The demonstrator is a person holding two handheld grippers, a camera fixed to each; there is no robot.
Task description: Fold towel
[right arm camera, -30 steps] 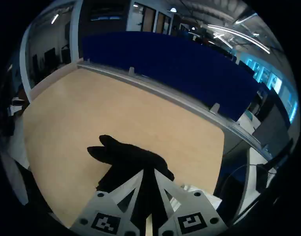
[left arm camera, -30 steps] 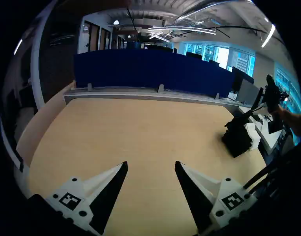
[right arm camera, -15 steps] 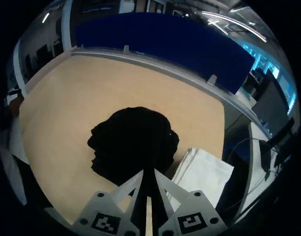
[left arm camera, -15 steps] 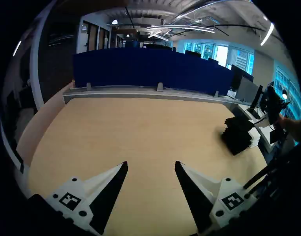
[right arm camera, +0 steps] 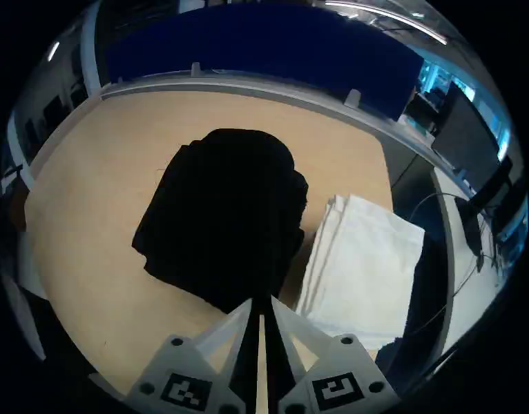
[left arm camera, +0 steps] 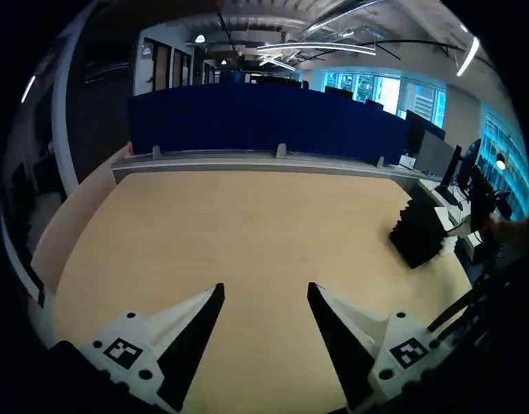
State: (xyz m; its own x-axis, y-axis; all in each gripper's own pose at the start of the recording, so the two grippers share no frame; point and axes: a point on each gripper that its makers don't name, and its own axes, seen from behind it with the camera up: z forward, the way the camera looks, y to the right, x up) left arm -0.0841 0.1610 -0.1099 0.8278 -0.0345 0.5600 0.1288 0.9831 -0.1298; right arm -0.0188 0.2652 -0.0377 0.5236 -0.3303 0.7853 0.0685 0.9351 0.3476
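Right gripper view: one black towel (right arm camera: 223,207), edge hidden in my pinching right gripper (right arm camera: 262,305); one white towel (right arm camera: 364,265). Left gripper (left arm camera: 264,286) jaws gape empty.

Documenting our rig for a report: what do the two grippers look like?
Both the left gripper and right gripper have white, wedge-shaped fingers tapering to points, each with a black-and-white square marker at its base. The left one's inner faces are black.
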